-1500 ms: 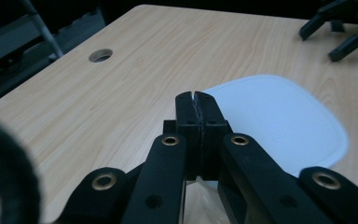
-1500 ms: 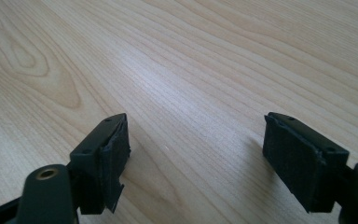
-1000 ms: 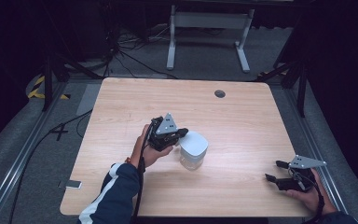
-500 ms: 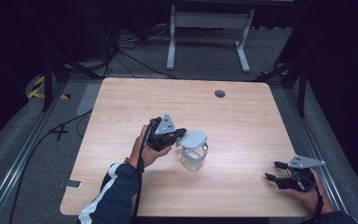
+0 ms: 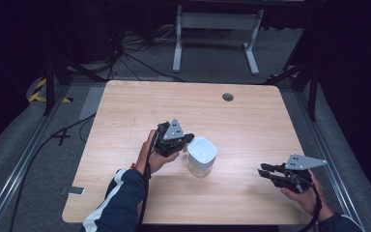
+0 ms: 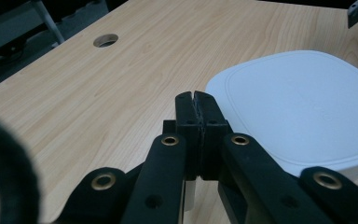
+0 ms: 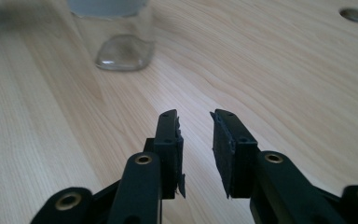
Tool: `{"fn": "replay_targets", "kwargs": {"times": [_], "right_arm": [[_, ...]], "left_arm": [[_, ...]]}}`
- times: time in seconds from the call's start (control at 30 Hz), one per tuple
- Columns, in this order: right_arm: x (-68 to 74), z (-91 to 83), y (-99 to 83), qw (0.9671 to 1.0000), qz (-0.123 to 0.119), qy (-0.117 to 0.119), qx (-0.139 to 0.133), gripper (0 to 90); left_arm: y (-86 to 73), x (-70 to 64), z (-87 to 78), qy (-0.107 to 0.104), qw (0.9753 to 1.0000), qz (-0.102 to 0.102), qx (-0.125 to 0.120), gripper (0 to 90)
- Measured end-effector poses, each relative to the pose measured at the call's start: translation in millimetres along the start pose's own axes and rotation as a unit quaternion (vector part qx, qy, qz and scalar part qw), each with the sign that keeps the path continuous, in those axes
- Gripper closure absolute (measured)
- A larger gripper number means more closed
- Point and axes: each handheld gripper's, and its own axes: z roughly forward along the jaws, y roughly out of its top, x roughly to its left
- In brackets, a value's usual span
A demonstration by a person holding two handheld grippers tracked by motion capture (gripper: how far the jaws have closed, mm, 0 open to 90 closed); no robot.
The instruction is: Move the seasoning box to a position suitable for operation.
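Observation:
A clear container (image 5: 200, 166) with a white lid (image 5: 203, 150) stands near the middle of the wooden table (image 5: 140, 111). My left gripper (image 5: 189, 140) is at the lid's left edge, its jaws pressed together. In the left gripper view the tips of that gripper (image 6: 196, 96) touch the corner of the lid (image 6: 303, 107), and nothing shows between them. My right gripper (image 5: 262, 170) is held low near the front right of the table, apart from the container, with its jaws a little apart. The right gripper (image 7: 196, 119) view has the container's clear base (image 7: 123, 51) farther off at the top left.
A round cable hole (image 5: 228, 97) is in the table's far side. On the floor lie a phone (image 5: 72, 191) at the front left and cables at the back. A white stand (image 5: 212, 21) is behind the table.
The lid on the container looks shifted and tilted since a second ago. My left gripper has stayed against it, and the right gripper has hardly moved.

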Motion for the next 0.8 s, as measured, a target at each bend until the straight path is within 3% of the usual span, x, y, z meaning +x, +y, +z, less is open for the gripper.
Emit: {"fn": "replay_targets", "kwargs": {"times": [0.1,0.2,0.43,0.8], "right_arm": [[11.0,7.8,15.6,0.9994,-0.034,0.007,-0.001,71.3],[14.4,12.5,21.5,0.999,-0.042,0.014,0.0,73.2],[18.8,21.8,24.1,0.9983,-0.05,0.023,0.018,78.5],[21.9,23.6,33.1,0.9977,-0.061,0.025,0.013,81.3]], "left_arm": [[1.8,-0.9,-4.0,0.0,0.9999,0.003,-0.011,89.1],[3.3,-2.5,-4.7,0.0,0.9999,0.001,-0.014,89.3],[8.4,-10.1,-4.6,-0.013,0.9997,0.011,-0.015,89.6],[6.1,-4.9,-4.9,-0.003,0.9999,0.003,-0.016,89.8]]}}
